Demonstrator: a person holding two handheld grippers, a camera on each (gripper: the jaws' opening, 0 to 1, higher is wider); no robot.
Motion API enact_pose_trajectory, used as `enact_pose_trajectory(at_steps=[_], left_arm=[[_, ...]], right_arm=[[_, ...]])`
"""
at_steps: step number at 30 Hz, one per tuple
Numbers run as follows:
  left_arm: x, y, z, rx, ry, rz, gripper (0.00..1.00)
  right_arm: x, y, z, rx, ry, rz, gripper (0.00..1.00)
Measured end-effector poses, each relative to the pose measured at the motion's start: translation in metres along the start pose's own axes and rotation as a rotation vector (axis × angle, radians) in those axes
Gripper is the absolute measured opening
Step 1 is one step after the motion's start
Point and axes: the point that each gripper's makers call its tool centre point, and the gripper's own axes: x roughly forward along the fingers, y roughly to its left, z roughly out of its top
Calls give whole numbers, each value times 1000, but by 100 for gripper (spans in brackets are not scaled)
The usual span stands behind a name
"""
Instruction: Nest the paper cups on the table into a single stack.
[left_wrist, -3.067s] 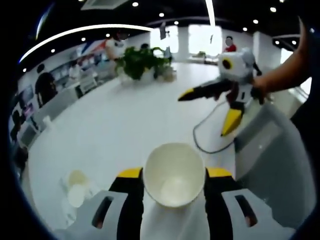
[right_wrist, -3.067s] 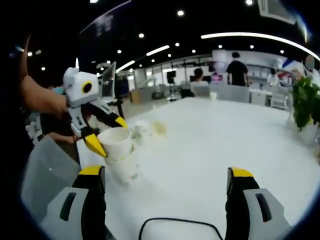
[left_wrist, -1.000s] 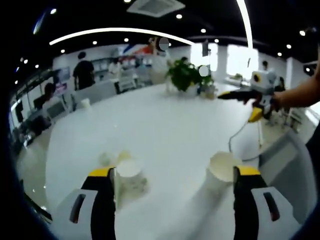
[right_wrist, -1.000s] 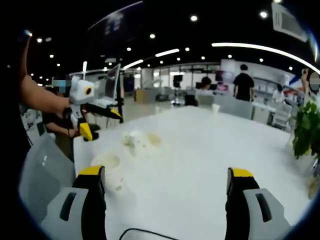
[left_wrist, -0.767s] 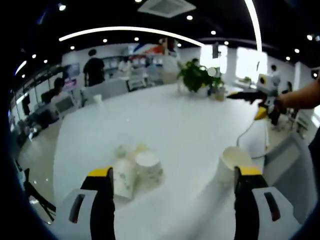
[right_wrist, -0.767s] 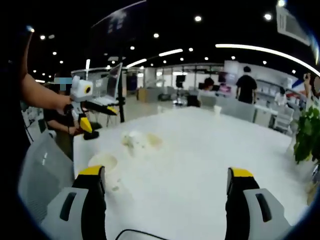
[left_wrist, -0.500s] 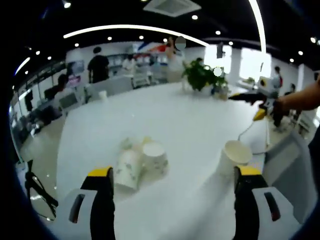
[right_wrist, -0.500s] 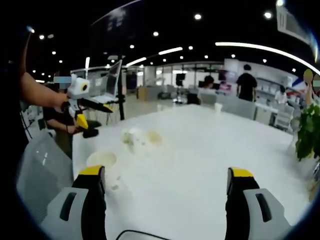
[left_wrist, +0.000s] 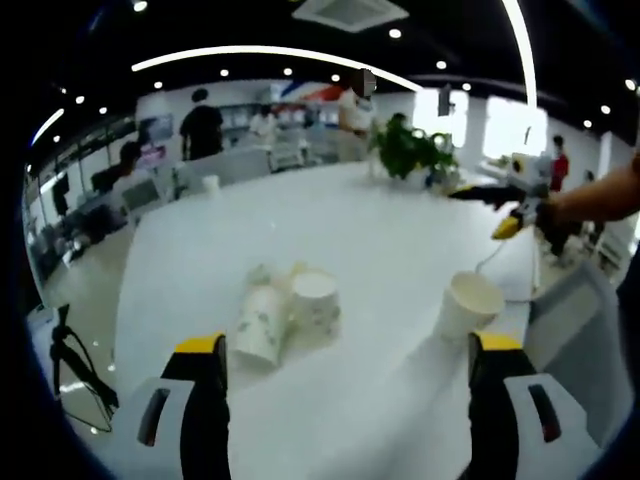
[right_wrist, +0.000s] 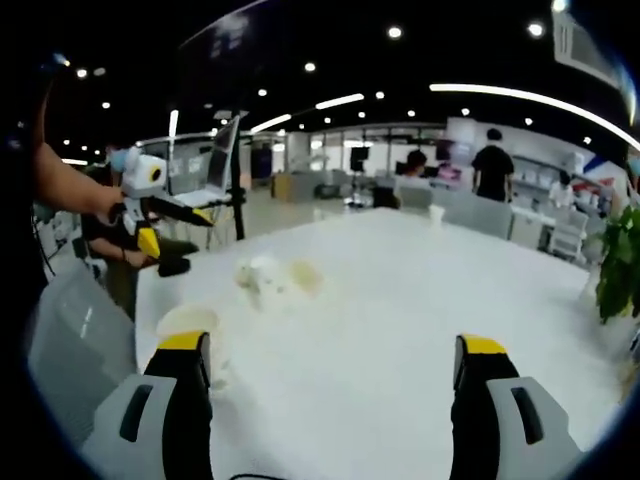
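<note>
Spreading wide and white across both views, the tabotop (left_wrist: 350, 230) is seen to carry every cup, with a plant (left_wrist: 408, 150) far off at its far side. The task is judged partly done: one stack (left_wrist: 469, 305) stands upright near the edge, just beyond the right jaw in the left gripper view, and appears to hold nested cups already, though the count cannot be told. A loose cluster (left_wrist: 285, 310) is left to be gathered, lying near the middle of the tabletop ahead of the left jaw; in it one cup (left_wrist: 258, 325) with a faint leafy print lies tilted beside an upright cup (left_wrist: 315, 300), and smaller pale cups behind them are too blurred to be counted. The cups are white paper, tapered, open at the top. The left hand-held gripper (left_wrist: 345, 350) is held with jaws wide apart and nothing between them; the right hand-held gripper (right_wrist: 335, 350) is likewise spread and unladen, with the stack (right_wrist: 188, 322) just beyond its left jaw.
</note>
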Motion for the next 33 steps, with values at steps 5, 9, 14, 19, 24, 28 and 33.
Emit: enact_pose_trajectory(at_steps=[5,9,14,19,24,28,33], left_arm=[[-5,2,-2,-4,-2,8,98],[-9,1,-1,-12,-8,17,98],[-11,1,-3,-9,0,20,98],[-13,0,-5,-7,5,20,98],[-12,-2,-12,24,18,14,98],[-10,-3,-16,45,27,7,98],[-7,-2,-14,28,27,13,98]], right_arm=[[13,-1,4,11,-5,5,100],[26,-1,8,2,-7,19,100],[42,0,14,1,-10,36,100],[59,3,17,-15,-6,57,100],[73,6,17,-25,1,71,100],[86,8,18,-10,4,81,99],[103,9,16,-20,27,103,99]])
